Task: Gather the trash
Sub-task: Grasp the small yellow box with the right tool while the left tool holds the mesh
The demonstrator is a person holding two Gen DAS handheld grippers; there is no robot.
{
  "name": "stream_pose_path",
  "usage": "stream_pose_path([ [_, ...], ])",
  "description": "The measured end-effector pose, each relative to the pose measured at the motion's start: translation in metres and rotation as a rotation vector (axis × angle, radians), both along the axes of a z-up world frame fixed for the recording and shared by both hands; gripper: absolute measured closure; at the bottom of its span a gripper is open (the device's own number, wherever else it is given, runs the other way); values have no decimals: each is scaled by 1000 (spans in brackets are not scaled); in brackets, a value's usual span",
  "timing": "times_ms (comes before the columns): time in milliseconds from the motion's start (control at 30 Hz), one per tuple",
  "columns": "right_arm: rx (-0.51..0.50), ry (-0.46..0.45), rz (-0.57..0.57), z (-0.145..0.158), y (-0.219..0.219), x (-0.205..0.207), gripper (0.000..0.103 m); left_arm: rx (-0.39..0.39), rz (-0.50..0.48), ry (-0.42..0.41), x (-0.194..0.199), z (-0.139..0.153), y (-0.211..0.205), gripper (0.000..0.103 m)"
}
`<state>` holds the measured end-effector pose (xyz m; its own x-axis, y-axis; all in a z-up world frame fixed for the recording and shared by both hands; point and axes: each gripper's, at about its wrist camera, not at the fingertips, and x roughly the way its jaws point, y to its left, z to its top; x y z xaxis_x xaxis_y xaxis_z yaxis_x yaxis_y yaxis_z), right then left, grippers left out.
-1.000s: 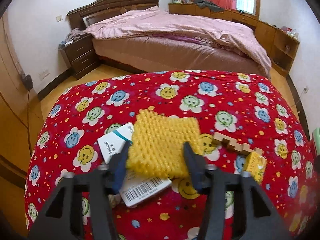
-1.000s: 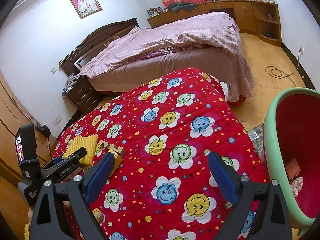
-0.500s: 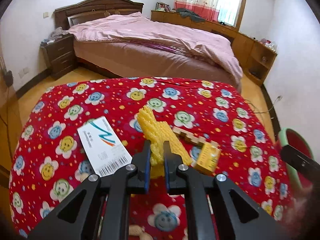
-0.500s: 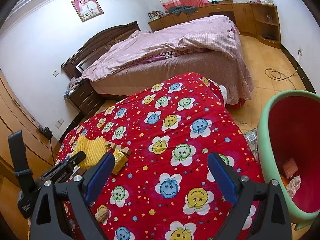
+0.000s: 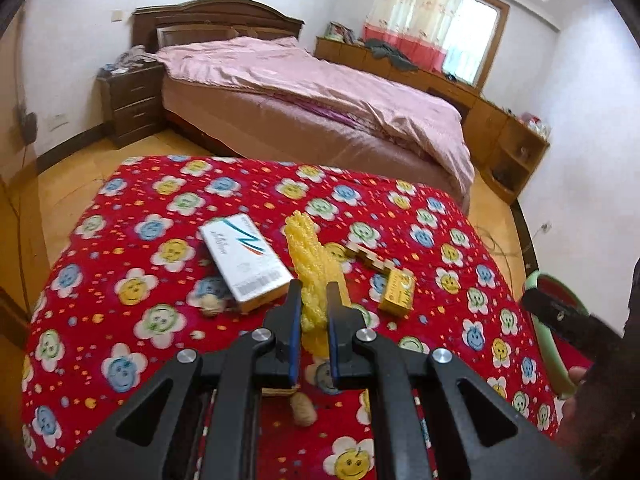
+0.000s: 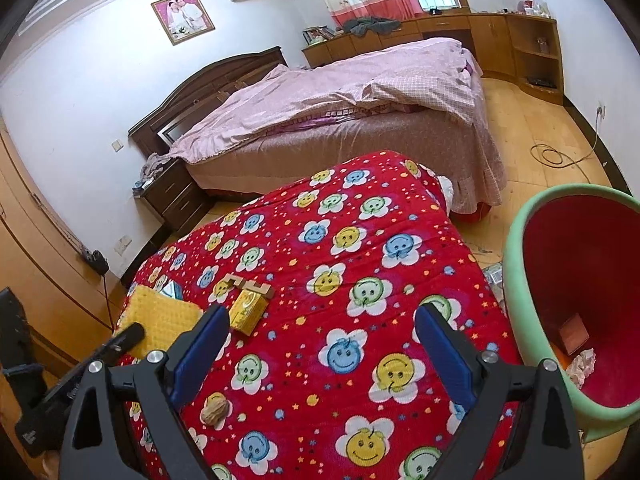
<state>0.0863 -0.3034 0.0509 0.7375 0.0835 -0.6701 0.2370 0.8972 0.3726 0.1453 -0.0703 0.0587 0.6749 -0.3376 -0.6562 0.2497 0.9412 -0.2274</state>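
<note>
My left gripper (image 5: 314, 294) is shut on a yellow foam net (image 5: 310, 256), held edge-on above the red flowered cover (image 5: 160, 264); the net also shows in the right wrist view (image 6: 160, 320). A white box (image 5: 244, 260), a small yellow box (image 5: 396, 292), a wooden piece (image 5: 370, 258) and a walnut (image 5: 302, 410) lie on the cover. My right gripper (image 6: 320, 332) is open and empty above the cover. A green bin with a red inside (image 6: 592, 292) stands on the floor at the right, with trash in it.
A large bed with a pink quilt (image 6: 360, 92) stands behind the cover. A dark nightstand (image 5: 132, 100) is at the back left. Wooden cabinets (image 6: 512, 44) line the far wall. A cable (image 6: 560, 156) lies on the floor.
My left gripper closed on the yellow foam net and lifted it off the white box, turning it edge-on. The right gripper stayed open and shifted slightly toward the bin.
</note>
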Motion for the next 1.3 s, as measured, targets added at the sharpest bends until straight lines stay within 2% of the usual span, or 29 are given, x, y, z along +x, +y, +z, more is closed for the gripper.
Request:
stream_pose_path([
  [300, -37, 28, 51, -4, 32, 12, 7, -1, 137, -66, 7, 2, 43, 93],
  [500, -80, 67, 89, -16, 60, 34, 7, -47, 197, -37, 17, -12, 71, 93],
  [800, -150, 123, 92, -38, 90, 65, 7, -78, 239, -10, 25, -30, 85, 93],
  [1067, -186, 175, 104, -57, 100, 85, 24, -74, 254, 11, 30, -38, 89, 93],
  [1300, -226, 165, 83, -59, 98, 86, 40, -76, 252, 23, 31, -42, 88, 93],
])
